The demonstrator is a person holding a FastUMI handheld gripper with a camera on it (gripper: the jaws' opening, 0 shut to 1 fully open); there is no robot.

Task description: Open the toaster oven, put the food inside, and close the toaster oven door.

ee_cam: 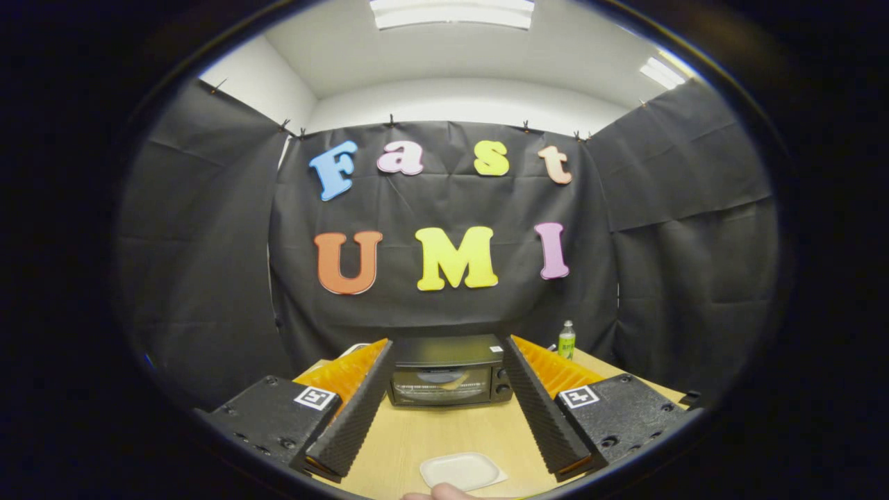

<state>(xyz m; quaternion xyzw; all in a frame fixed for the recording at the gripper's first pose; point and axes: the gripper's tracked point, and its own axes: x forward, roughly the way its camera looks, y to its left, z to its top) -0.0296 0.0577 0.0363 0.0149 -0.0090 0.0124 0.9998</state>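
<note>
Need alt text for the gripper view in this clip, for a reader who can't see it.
The hand-held gripper is open, empty, its fingers framing a black toaster oven with its door shut at the far side of a wooden table. Between the fingers, nearer the camera, lies a white tray with a bit of a hand beside it; a small green bottle stands to the oven's right.

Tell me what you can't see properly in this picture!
- Toaster oven: its inside, dim behind the shut glass door.
- Knobs: too small to read.
- Plate: too low and flat to tell what's on it.
- Green bottle: tiny; its base sits behind a finger.
- Gripper: jaws wide open, holding nothing.
</note>
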